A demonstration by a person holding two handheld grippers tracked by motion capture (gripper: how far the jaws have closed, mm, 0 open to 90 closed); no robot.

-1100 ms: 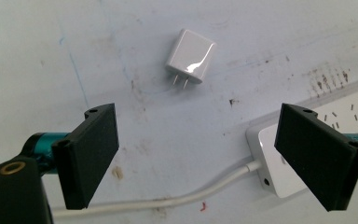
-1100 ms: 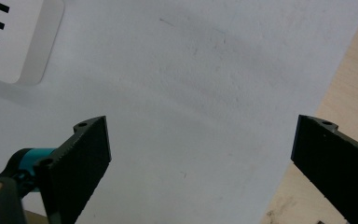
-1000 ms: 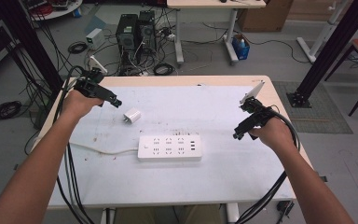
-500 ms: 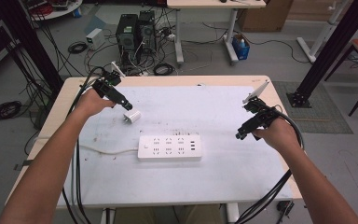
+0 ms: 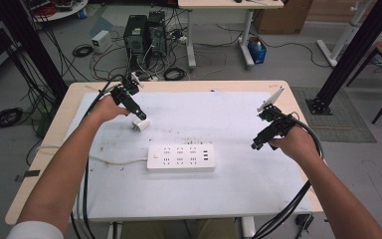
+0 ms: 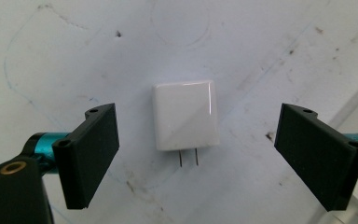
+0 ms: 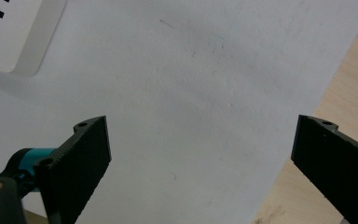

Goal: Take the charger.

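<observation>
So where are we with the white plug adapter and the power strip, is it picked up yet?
Not yet. The left gripper is lined up over the white plug adapter, jaws open on either side, not touching it. The adapter lies flat on the table, prongs free. Left to do: grasping, lifting, presumably plugging into the power strip. The right gripper hovers open.

one white plug adapter [image 6: 185, 115], one power strip [image 5: 180, 158], two tongs [image 6: 193, 156] [image 7: 200, 168]

A white power strip [image 5: 180, 158] lies mid-table; computer towers [image 5: 143, 34] stand behind.
</observation>
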